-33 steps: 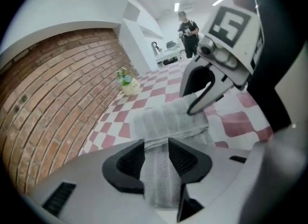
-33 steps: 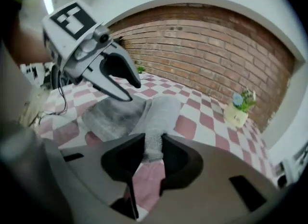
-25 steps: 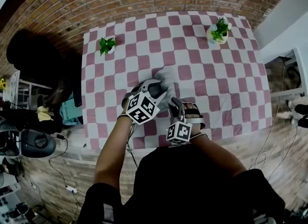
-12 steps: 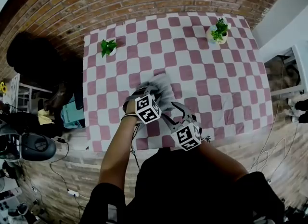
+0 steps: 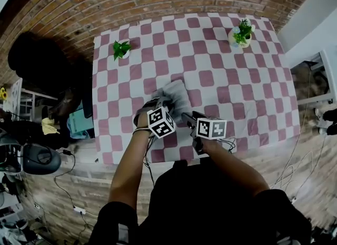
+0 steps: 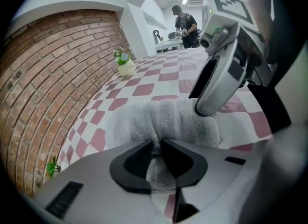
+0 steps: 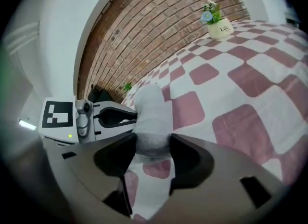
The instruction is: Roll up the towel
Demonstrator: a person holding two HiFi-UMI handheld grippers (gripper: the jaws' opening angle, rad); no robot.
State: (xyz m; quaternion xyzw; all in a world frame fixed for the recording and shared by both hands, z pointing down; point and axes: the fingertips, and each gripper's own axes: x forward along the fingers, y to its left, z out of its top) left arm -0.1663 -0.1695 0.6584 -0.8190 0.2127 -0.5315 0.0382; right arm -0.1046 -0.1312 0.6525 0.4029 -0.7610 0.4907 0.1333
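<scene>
A grey towel (image 5: 176, 92), rolled into a short thick roll, lies on the pink-and-white checked tablecloth (image 5: 231, 80) near the table's front. My left gripper (image 5: 164, 103) comes down on the roll's left side; in the left gripper view its jaws (image 6: 158, 146) pinch a fold of the towel (image 6: 168, 119). My right gripper (image 5: 185, 116) is at the roll's near end. In the right gripper view its jaws (image 7: 153, 153) are opening, with the towel's end (image 7: 151, 110) filling the gap between both pads. Each gripper shows in the other's view: right gripper (image 6: 216, 83), left gripper (image 7: 113, 117).
Two small potted plants stand at the table's far corners, one at the left (image 5: 121, 49) and one at the right (image 5: 241, 33). The table's front edge (image 5: 158, 157) is close to my hands. Brick floor surrounds the table. A person (image 6: 185, 20) stands far off in the room.
My right gripper has rolled over so its marker cube faces up, and it now sits at the roll's near end. My left gripper has sunk onto the towel.
</scene>
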